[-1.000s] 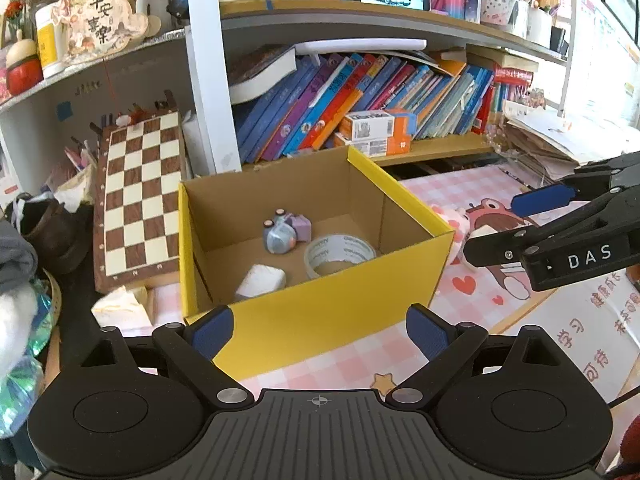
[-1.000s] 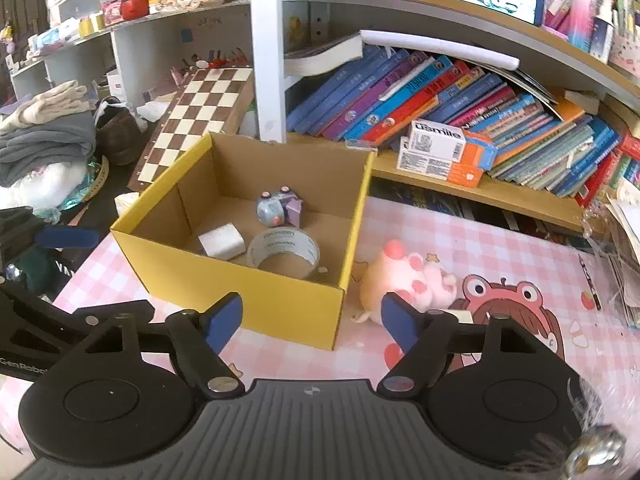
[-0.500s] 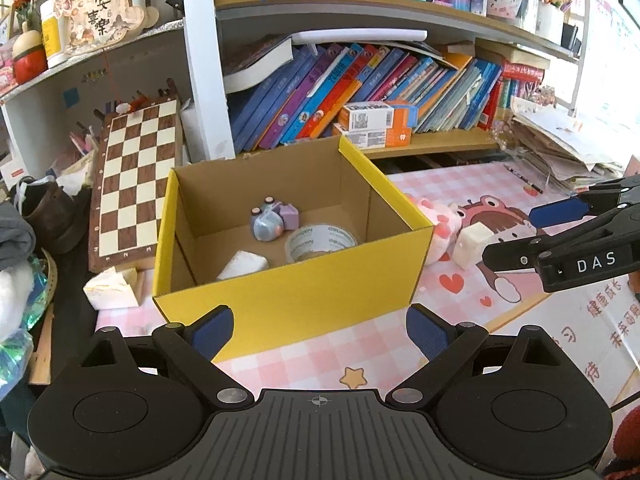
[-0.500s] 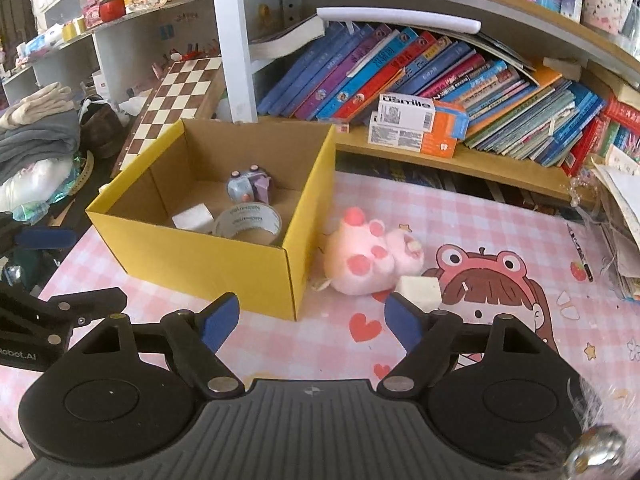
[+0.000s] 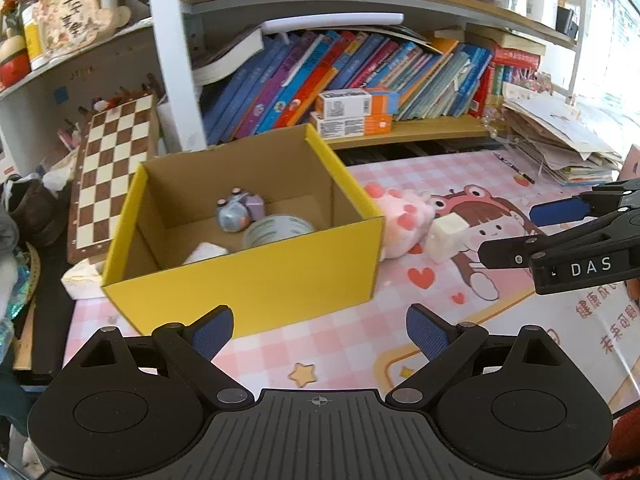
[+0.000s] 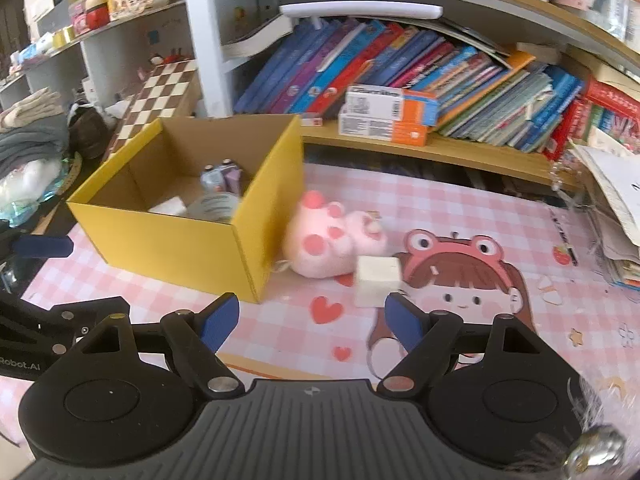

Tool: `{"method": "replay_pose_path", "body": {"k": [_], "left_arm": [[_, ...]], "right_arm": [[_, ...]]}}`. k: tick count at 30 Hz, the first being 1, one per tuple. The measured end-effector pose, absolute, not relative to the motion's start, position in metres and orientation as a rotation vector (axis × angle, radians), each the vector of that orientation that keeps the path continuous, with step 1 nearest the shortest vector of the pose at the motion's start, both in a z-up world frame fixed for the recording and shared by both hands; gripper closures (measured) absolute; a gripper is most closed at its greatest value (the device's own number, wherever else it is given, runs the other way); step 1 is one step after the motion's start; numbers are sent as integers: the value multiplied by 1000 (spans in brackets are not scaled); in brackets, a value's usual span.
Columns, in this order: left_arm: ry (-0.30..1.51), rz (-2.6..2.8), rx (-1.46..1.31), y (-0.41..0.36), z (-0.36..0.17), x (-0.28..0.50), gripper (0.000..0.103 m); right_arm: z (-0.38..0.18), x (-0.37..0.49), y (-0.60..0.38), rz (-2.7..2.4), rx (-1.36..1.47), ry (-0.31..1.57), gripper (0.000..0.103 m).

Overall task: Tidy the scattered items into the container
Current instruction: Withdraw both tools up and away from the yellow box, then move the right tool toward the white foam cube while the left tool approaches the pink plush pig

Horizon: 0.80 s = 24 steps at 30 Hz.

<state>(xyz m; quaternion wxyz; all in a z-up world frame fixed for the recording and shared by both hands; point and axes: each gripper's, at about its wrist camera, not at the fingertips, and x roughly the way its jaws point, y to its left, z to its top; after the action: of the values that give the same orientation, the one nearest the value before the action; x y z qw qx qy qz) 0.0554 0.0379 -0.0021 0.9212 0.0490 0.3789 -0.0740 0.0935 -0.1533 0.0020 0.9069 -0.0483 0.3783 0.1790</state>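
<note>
Both views have been drawn rightward off the yellow box (image 6: 188, 236) toward the pink plush (image 6: 328, 244) and white block (image 6: 378, 280) beside it (touching), so the wide-open, empty right gripper (image 6: 308, 320) could knock the block aside.

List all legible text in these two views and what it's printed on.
"DAS": white letters on the right gripper arm, left wrist view.
"Robot.AI": left gripper arm, cut off at the right wrist view's left edge.
Red Chinese characters on the pink mat: visible, partly cropped.
White-and-orange boxes, book spines, shelf plaque: too blurred to read.
</note>
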Motion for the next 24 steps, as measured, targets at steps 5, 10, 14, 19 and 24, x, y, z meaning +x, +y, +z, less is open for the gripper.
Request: {"method": "replay_pose_path", "body": {"k": [5,10,14,19,24], "left_arm": [[783,-164,104,18,-4,58,8],[785,-174,110,-1,-6,59,8],[793,-172,113,-13,-8,59,8],[805,-160,118,-25,-12,59,8],[813,-142,125,-33,-14,58,8]], "right_arm": [[-2,93,-175,334,-86,782,23],[-6,93,-194,322,-73,789,23],[-10,95,-205,324,-67,796,23],[-16,97,-216,337,-60,808,23],[-20,99,-223,357,-52,814,23]]}}
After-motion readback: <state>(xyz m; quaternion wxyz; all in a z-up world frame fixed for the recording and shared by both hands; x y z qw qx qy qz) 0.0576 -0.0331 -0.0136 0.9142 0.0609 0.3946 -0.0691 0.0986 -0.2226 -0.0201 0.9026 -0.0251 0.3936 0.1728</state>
